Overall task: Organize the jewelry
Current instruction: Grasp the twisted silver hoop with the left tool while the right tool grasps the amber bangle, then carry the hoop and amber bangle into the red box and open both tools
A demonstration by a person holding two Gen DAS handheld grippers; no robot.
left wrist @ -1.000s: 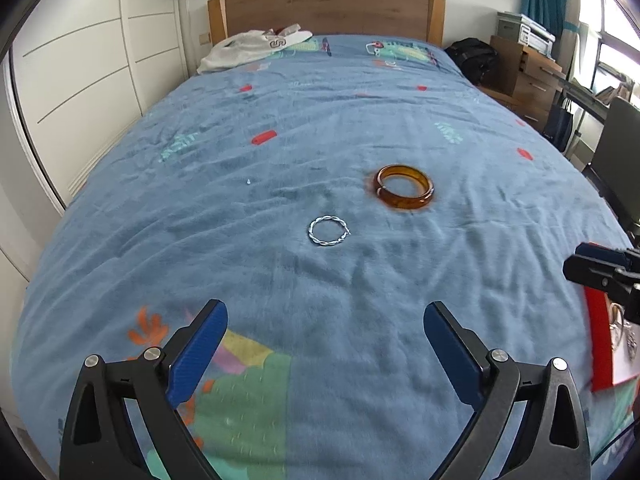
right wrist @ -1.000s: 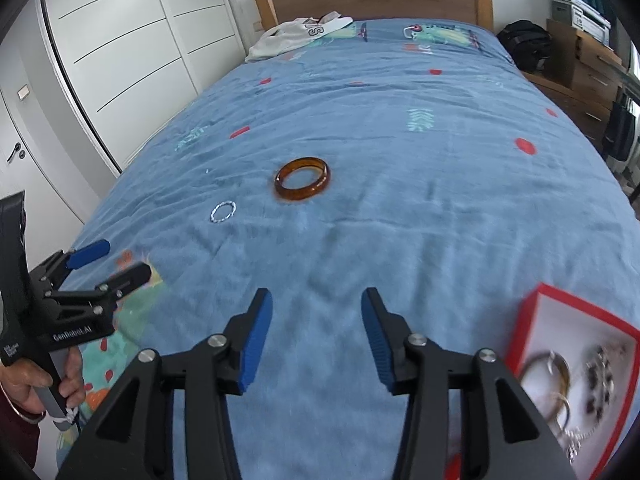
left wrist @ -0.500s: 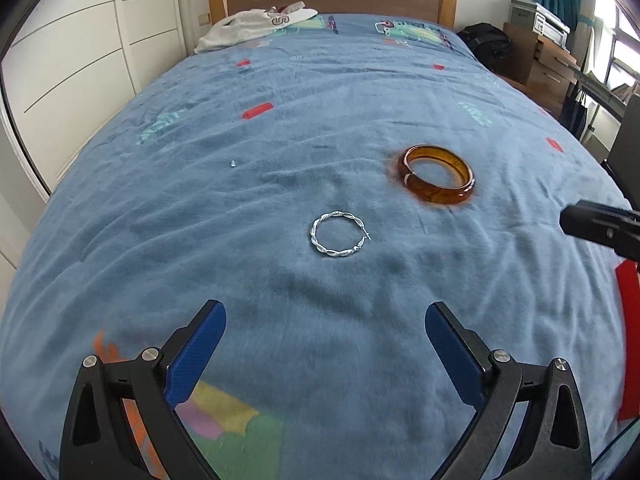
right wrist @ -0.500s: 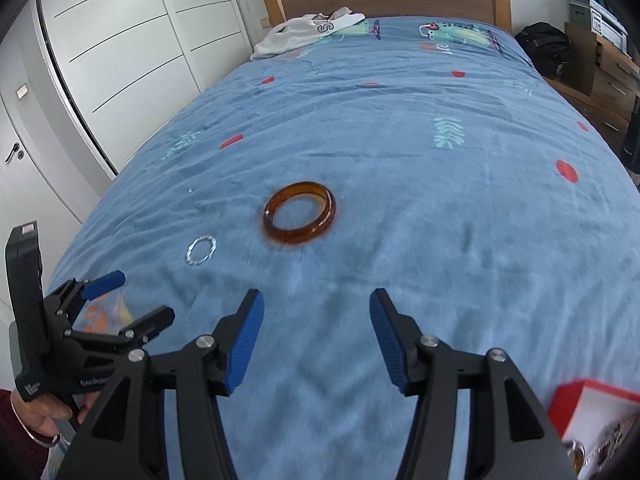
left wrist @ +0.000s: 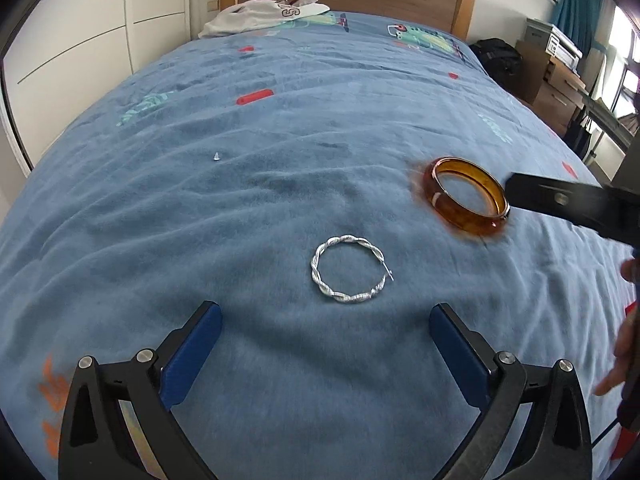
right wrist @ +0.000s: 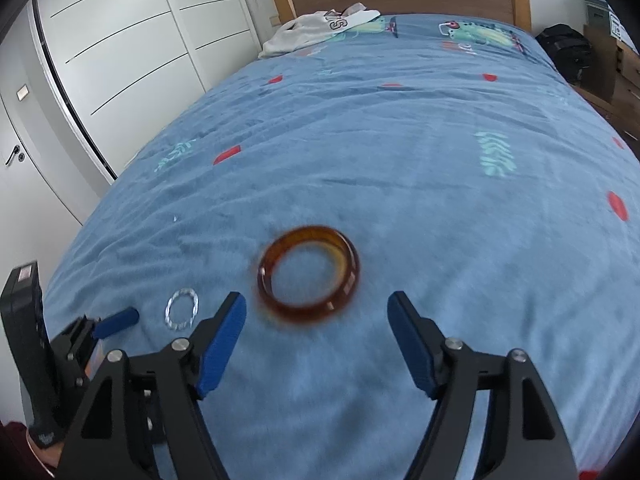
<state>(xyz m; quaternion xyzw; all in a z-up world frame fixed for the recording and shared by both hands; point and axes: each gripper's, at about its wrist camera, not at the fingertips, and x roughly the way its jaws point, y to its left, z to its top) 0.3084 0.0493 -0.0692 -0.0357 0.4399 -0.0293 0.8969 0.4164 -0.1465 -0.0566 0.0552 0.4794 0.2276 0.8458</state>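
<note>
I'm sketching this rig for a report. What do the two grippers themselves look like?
Both the left gripper and the right gripper have black angular frames with silver bolts and flat blue fingers. A bare hand shows at the edge.

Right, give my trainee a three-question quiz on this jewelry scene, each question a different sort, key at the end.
1. True or false: the right gripper is shut on the amber bangle.
2. Which piece lies straight ahead of the left gripper? A) silver twisted hoop B) amber bangle C) pearl necklace
3. Fill in: both pieces rest on the blue ____.

Key: 1 false, its jaws are open with the bangle lying ahead of them; 2 A; 3 bedspread.
</note>
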